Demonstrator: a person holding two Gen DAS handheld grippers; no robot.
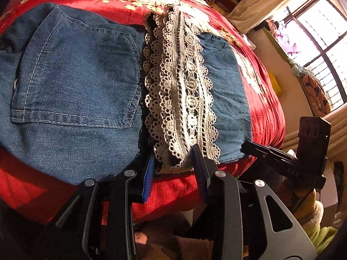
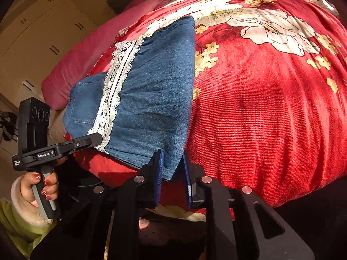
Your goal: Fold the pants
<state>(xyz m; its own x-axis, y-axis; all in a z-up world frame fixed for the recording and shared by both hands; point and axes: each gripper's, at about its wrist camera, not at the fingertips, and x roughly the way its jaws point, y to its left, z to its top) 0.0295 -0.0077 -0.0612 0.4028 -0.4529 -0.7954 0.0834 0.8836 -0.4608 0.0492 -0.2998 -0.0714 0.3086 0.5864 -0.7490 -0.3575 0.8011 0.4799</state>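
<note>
At the near edge of the red floral quilt (image 2: 271,112): blue denim pants (image 1: 76,82) with a cream lace band (image 1: 180,91), lying flat. Left gripper (image 1: 175,169) clenched on the lace band's near end. Right gripper (image 2: 172,173) clenched on the denim hem corner. Beyond, pink bedding (image 2: 86,49), cream cupboards (image 2: 39,26), a sunlit barred window (image 1: 321,43).

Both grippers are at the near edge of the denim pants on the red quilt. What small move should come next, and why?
Probably lift both grips together and carry the near edge away across the pants to fold them. The left gripper pinches the lace trim at the near edge, the right gripper is closed on the denim corner, and the pants lie flat on the quilt.
</note>
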